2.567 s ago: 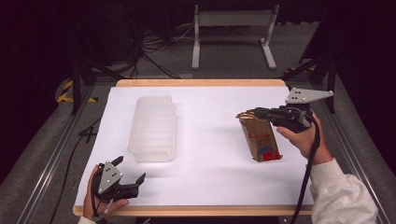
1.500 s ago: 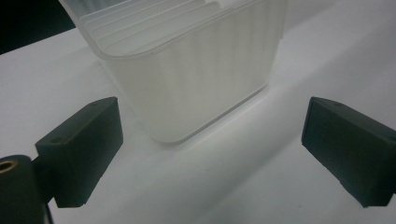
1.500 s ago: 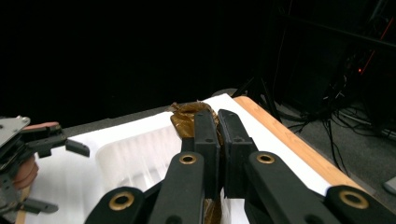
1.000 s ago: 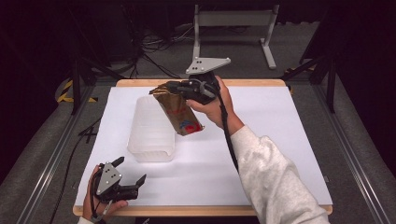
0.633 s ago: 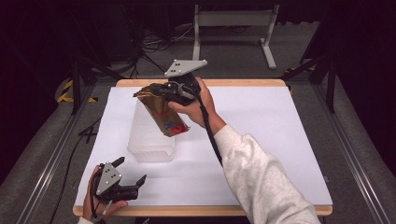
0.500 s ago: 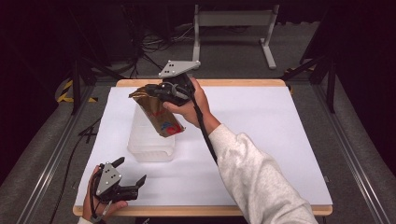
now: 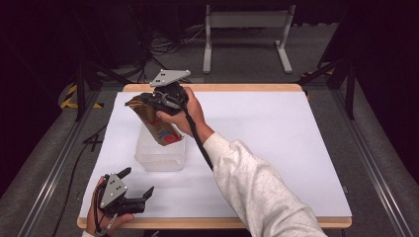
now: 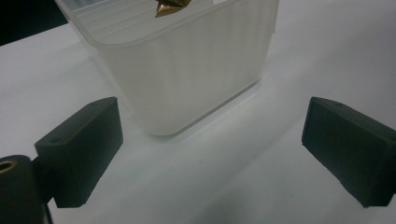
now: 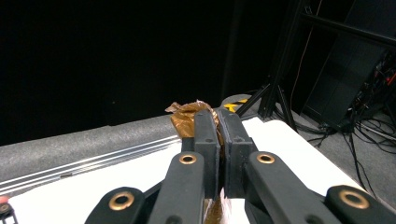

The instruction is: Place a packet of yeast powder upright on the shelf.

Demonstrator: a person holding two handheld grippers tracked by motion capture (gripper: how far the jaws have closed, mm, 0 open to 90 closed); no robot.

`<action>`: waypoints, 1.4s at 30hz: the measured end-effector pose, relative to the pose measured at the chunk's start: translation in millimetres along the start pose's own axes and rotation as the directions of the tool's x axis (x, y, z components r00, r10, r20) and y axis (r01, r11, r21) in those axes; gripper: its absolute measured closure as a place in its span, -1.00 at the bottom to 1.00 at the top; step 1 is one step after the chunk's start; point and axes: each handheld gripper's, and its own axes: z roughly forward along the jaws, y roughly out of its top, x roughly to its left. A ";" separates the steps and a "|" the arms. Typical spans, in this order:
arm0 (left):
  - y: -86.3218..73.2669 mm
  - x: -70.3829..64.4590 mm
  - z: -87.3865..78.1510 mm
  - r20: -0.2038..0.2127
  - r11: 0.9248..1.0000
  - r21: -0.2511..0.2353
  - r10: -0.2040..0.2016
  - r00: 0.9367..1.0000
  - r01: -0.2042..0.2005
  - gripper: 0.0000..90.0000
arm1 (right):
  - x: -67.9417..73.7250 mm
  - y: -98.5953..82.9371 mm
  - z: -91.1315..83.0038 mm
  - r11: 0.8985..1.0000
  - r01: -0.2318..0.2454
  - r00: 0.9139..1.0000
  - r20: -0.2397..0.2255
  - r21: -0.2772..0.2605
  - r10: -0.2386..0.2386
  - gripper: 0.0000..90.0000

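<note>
Pinching crinkly brown foil snack pouch (image 7: 157, 124) by top edge, right gripper (image 7: 159, 100) jaws clamped tight, pouch tilted, lower end dipping into clear ribbed plastic tub (image 7: 159, 157) on white counter (image 7: 276, 148). Left gripper (image 7: 129, 196) near front-left corner of counter, jaws wide apart, holding nothing, tub just ahead.

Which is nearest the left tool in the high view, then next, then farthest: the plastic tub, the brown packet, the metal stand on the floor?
From the left tool:
1. Plastic tub, just ahead on the table.
2. Brown packet, held above the tub.
3. Metal stand, on the floor beyond the table's far edge.
</note>
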 end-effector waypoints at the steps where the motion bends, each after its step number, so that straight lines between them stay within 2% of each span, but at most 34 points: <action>1: 0.0 -0.2 0.0 0.003 1.000 -0.001 0.000 1.000 0.000 -0.86 | 0.6 -0.6 1.6 1.000 0.003 1.000 0.003 -0.002 -0.003 0.92; 4: 0.2 0.0 0.5 0.005 1.000 0.004 0.008 1.000 -0.008 -0.86 | 1.5 -3.3 8.6 1.000 -0.008 1.000 0.013 -0.010 0.008 0.93; 5: 0.1 -0.4 0.5 0.008 1.000 0.006 0.007 1.000 -0.007 -0.86 | 0.9 -4.7 11.3 1.000 -0.022 1.000 0.000 -0.010 0.022 0.93; 8: -0.3 0.4 0.1 0.011 1.000 0.002 0.008 1.000 -0.008 -0.86 | 1.5 -7.2 15.9 0.999 -0.039 0.999 -0.002 -0.028 0.039 0.92; 14: -0.5 0.1 0.5 0.014 1.000 0.002 0.012 1.000 -0.012 -0.86 | 4.1 -7.0 19.3 0.999 -0.027 0.999 0.016 -0.043 0.028 0.92; 17: -0.5 -0.3 0.5 0.017 1.000 0.003 0.016 1.000 -0.016 -0.87 | 3.4 -10.5 22.4 0.999 -0.026 0.999 0.029 -0.030 0.027 0.92; 19: -0.7 -0.3 0.9 0.020 1.000 0.004 0.013 1.000 -0.013 -0.86 | 2.6 -14.0 23.1 0.999 -0.042 0.999 0.029 -0.031 0.043 0.92; 24: -1.1 -0.1 1.7 0.026 1.000 0.009 0.018 1.000 -0.018 -0.87 | 3.2 -23.4 25.2 0.998 -0.051 0.999 0.008 -0.020 0.051 0.92; 30: -1.7 0.1 2.2 0.024 1.000 0.012 0.020 1.000 -0.020 -0.87 | 4.0 -38.9 18.8 0.997 -0.074 0.997 -0.037 -0.037 0.072 0.92; 42: -1.0 -1.7 1.5 0.019 0.999 0.019 0.026 0.999 -0.026 -0.87 | 6.0 -62.4 8.3 0.998 -0.064 0.996 -0.061 -0.021 0.063 0.92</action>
